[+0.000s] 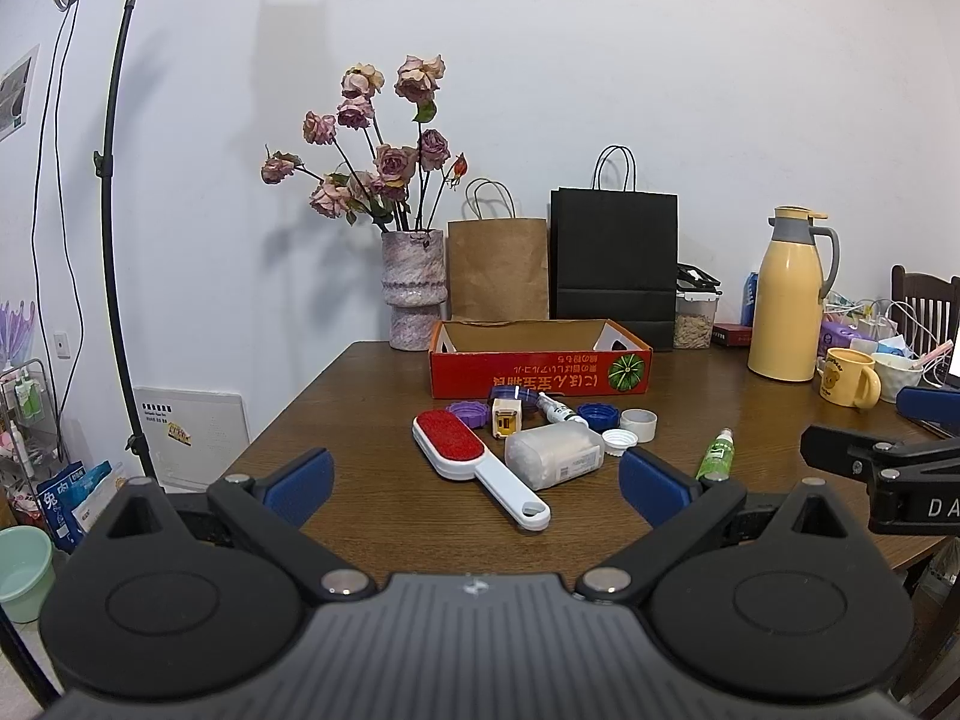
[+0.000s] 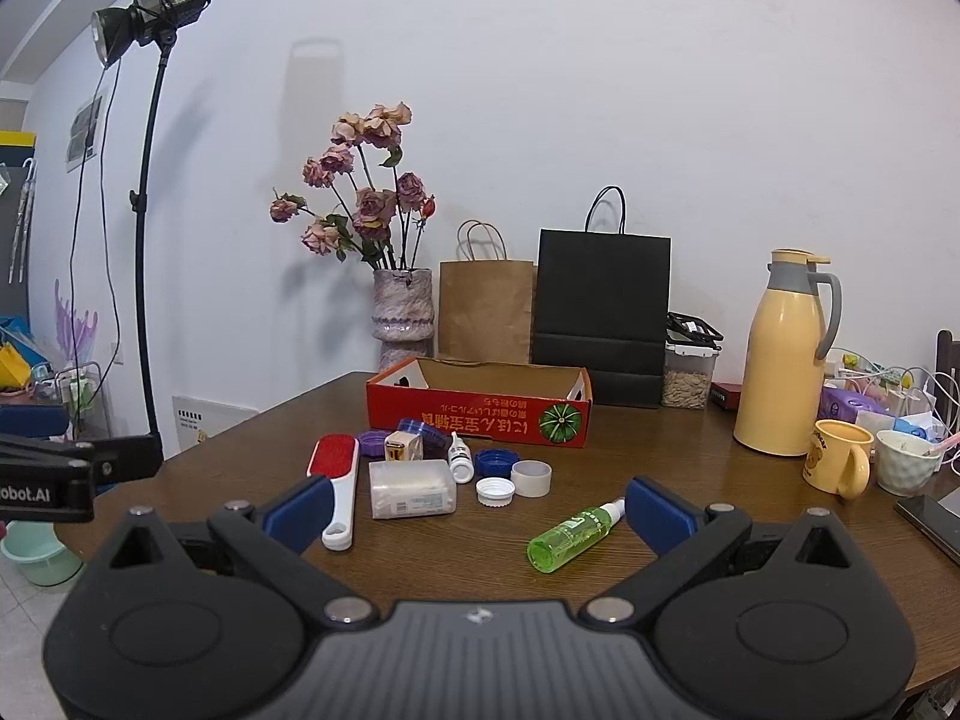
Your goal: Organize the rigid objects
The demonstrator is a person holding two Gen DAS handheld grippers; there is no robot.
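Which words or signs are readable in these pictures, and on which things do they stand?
"obot.AI": left gripper's body, cut by the frame edge.
"DA": right gripper's body, cut off.
Red box: upside-down orange script, too blurred; a pumpkin picture.
Cotton swab box, small white bottle: labels too small.

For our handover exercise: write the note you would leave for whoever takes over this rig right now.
Left gripper: open, holding nothing, above the table's near edge. Right gripper: open, holding nothing.
Red box: looks empty as far as its inside shows.
On the table in front of it: lint brush, cotton swab box, green spray bottle lying apart to the right, small white bottle, charger plug, several caps and lids.
Done: nothing visibly sorted. Left: everything.
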